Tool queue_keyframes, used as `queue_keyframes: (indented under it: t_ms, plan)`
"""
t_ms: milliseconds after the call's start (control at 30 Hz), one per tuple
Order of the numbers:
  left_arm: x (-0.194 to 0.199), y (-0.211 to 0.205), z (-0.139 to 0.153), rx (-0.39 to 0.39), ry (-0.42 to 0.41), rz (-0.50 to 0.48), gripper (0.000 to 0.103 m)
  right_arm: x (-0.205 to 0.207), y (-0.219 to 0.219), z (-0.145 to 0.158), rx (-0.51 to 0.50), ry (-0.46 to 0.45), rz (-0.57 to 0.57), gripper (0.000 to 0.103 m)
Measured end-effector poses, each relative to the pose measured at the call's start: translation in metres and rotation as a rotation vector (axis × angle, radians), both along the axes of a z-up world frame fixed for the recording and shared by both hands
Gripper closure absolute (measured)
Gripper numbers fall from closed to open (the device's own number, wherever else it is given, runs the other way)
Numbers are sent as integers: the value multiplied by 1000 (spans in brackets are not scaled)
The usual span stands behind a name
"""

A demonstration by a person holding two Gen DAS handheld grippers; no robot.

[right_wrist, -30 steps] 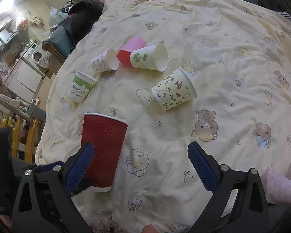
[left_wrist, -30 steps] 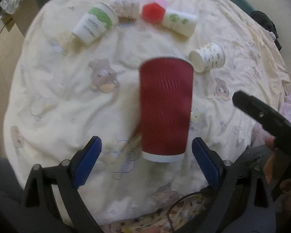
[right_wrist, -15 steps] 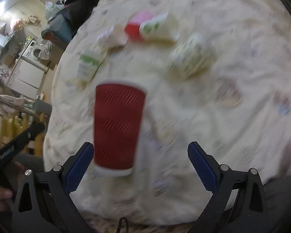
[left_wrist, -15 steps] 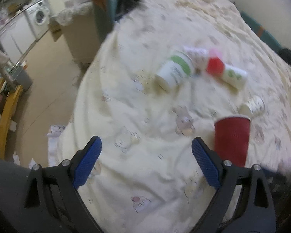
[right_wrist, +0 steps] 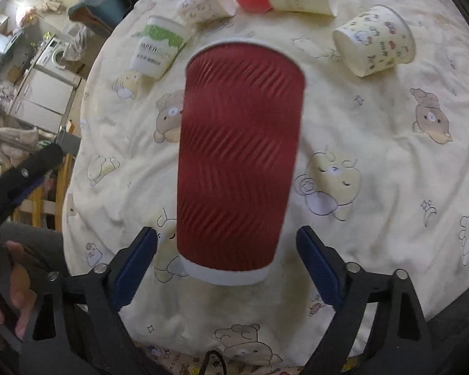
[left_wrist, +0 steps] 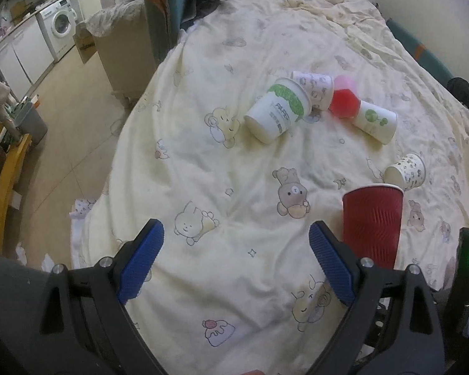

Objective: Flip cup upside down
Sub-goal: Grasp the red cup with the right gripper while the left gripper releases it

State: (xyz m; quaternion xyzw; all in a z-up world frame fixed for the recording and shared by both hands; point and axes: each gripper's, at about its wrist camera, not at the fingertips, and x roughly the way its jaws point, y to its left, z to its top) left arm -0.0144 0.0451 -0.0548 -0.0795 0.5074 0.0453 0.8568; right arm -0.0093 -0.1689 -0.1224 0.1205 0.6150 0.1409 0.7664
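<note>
**Red cup upright on the bed, both jaws spread**

The red cup (right_wrist: 239, 162) stands upright on the bed (right_wrist: 375, 143), mouth up, between the spread jaws of the right gripper (right_wrist: 226, 257), which do not touch it. The left gripper (left_wrist: 236, 257) also has its jaws spread and holds nothing, the cup just to its right. Farther off lie a green-labelled cup (left_wrist: 276, 114), a red-and-pink cup (left_wrist: 344, 101) and three patterned cups on their sides.
</note>
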Motion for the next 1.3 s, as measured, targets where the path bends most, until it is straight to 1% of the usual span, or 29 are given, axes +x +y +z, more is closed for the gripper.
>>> queue_keyframes:
  t_ms: [133,200,233,267,333,433,533,667,733,767,800,900,1000,1167,1300]
  plan:
    - [0,-3,-2,-6,12,-14,11,1,0,-4,1,0,-9,19]
    - [0,-5,-2,2,11,-22,11,1,-4,-3,0,-16,-23,19]
    - [0,-5,-3,4,12,-25,11,1,-4,-3,-4,-20,-25,24]
    - [0,-5,-4,3,14,-27,11,1,-5,-2,-2,-18,-23,34]
    - [0,-6,-5,0,20,-30,11,-1,-4,2,-6,-21,-12,35]
    - [0,-7,-6,-5,24,-38,11,-5,-6,10,-18,-52,2,35]
    - [0,-7,-4,-23,19,-46,11,-7,-14,21,-3,-78,-5,35]
    - [3,-10,1,-129,19,-82,11,-10,-25,45,17,-118,22,36]
    - [11,-16,9,-200,20,-128,11,-10,-28,54,2,-135,40,36]
    - [17,-21,17,-235,5,-159,11,-10,-29,59,-3,-136,52,36]
    - [21,-25,22,-245,-5,-181,11,-10,-29,64,-3,-136,67,36]
    - [32,-38,30,-250,-18,-212,11,-13,-24,74,-22,-148,116,36]
    - [41,-44,21,-270,27,-226,11,-17,-22,73,-23,-139,147,36]
    - [44,-43,5,-244,74,-194,11,-26,-15,76,-35,-155,194,36]
    - [45,-34,-5,-261,101,-168,11,-29,-13,84,-46,-188,213,36]
